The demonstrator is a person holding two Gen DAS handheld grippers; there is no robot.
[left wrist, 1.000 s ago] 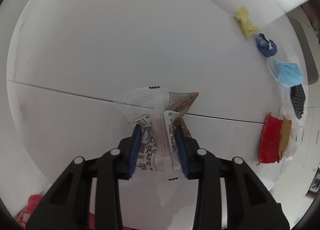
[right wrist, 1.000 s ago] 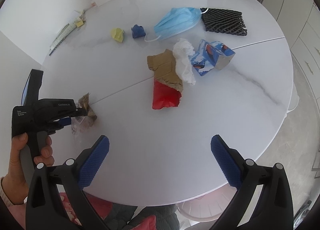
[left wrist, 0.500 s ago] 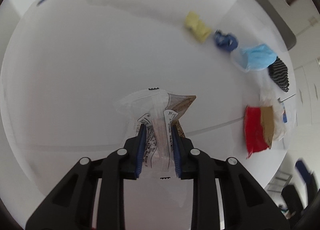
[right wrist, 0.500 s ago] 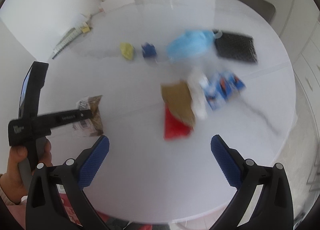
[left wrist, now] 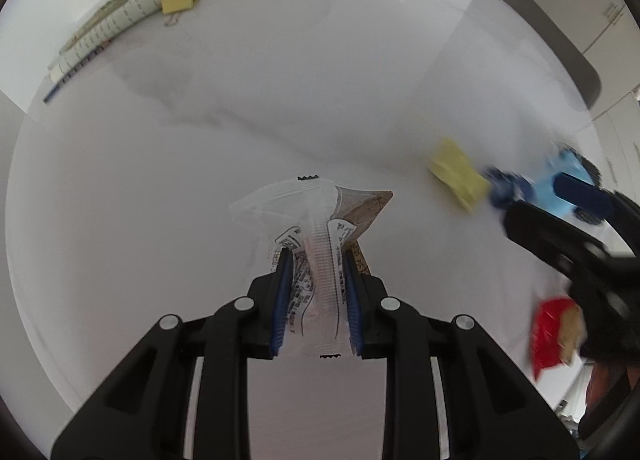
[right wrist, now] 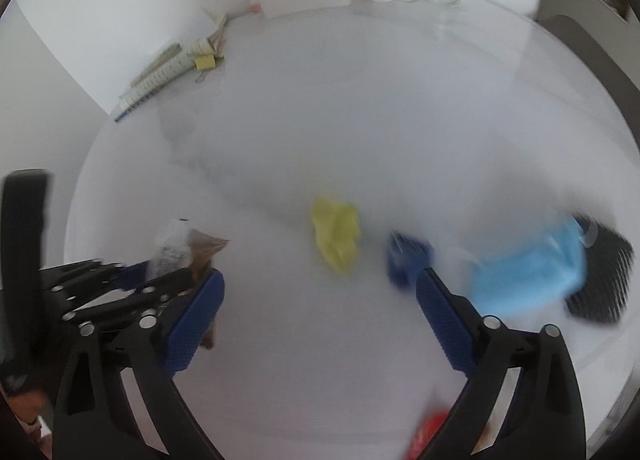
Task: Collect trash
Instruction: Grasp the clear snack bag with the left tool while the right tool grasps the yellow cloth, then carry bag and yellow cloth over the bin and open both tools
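A: Clear snack wrapper (left wrist: 316,260) pinched between the left gripper (left wrist: 316,302) pads, lower centre of frame, lifted off the white table (left wrist: 280,107). Thin film — could slip.

B: Right gripper (right wrist: 320,324) wide, nothing held, jaws just closing a bit. Yellow wad (right wrist: 336,240) mid-frame between them. Blurry — might overshoot, nudge the blue scrap (right wrist: 408,256).
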